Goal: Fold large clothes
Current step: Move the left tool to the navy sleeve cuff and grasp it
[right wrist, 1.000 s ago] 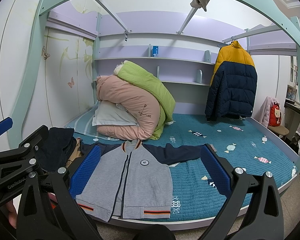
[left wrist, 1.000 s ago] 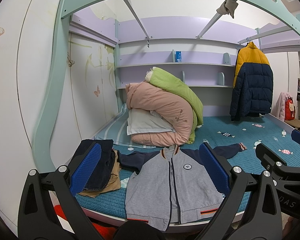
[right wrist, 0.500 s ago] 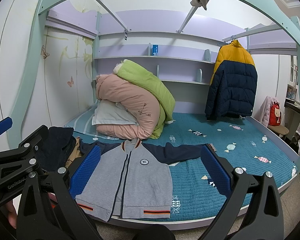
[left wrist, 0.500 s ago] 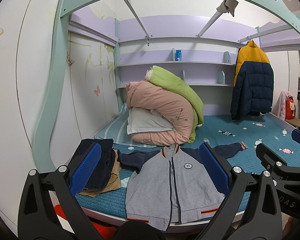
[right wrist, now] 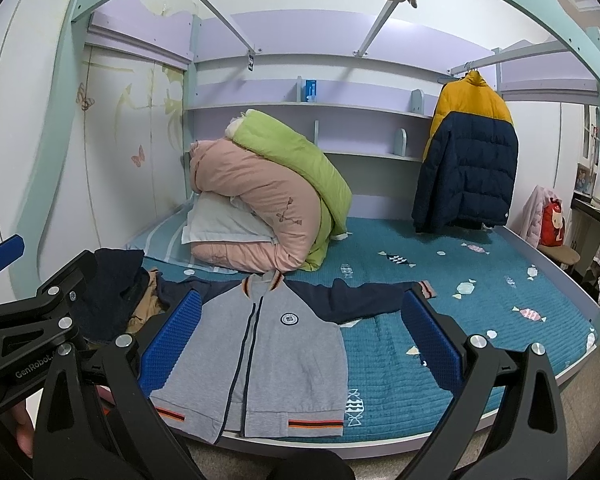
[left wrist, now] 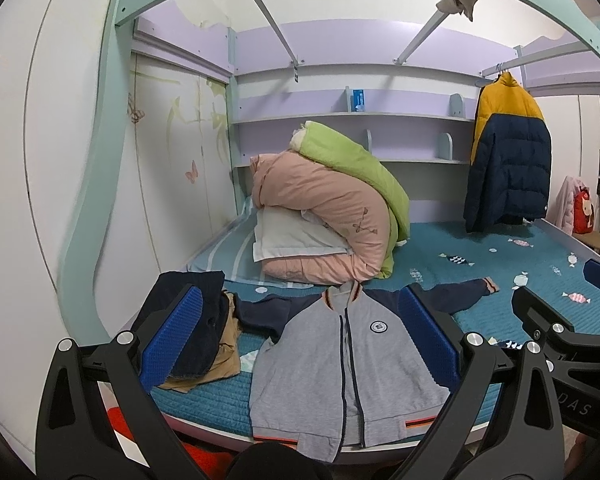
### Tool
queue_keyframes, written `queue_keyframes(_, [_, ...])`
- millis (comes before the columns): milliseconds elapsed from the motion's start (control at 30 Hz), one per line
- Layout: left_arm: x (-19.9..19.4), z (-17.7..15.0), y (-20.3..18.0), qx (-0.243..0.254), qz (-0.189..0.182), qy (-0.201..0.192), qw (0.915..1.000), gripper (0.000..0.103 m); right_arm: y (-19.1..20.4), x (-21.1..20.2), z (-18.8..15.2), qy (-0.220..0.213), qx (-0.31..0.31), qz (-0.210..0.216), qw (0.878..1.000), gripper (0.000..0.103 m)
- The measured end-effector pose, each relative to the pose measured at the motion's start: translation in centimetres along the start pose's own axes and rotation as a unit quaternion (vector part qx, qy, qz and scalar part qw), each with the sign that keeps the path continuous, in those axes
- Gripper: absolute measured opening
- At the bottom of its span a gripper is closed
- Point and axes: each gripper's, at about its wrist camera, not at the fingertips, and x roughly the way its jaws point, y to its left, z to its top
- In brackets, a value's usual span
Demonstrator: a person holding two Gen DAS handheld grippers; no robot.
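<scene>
A grey zip jacket (left wrist: 340,364) with navy sleeves lies flat, front up, on the teal bed cover (left wrist: 480,264), hem at the near edge. It also shows in the right wrist view (right wrist: 259,352), with its right sleeve (right wrist: 364,296) stretched out sideways. My left gripper (left wrist: 300,340) is open and empty, held in front of the bed, above the jacket's level. My right gripper (right wrist: 300,340) is open and empty too, beside the left one, apart from the jacket.
A pile of dark and tan clothes (left wrist: 195,332) lies left of the jacket. Rolled pink and green quilts (left wrist: 332,216) with a pillow sit behind it. A yellow and navy puffer coat (left wrist: 508,152) hangs at the back right. The bed frame arch (left wrist: 99,160) stands left.
Both grippers have barely drifted; the view shifts slightly. The jacket has not moved.
</scene>
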Motion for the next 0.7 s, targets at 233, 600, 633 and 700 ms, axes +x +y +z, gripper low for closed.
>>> queue_keyframes(233, [2.0,0.0,0.0,0.003,0.003,0.014,0.9999,0.098,0.2,2.4,0.3,0.016,0.002,0.001,1.0,0.096])
queue_keyframes(600, [10.7,-0.4,0.4,0.01,0.01,0.057,0.9983,0.098,1.3,11.3,0.4,0.057,0.001,0.005,0.998,0.096])
queue_keyframes(633, [12.0,-0.7,0.6,0.01,0.004,0.066,0.9978,0.098,1.5,12.5,0.2,0.063,0.001,0.005,0.998,0.096])
queue_keyframes(700, [15.5,-1.3,1.5,0.007,-0.012,0.096,0.9953,0.098,1.8,15.0,-0.2,0.076,0.006,0.006,0.997,0.096])
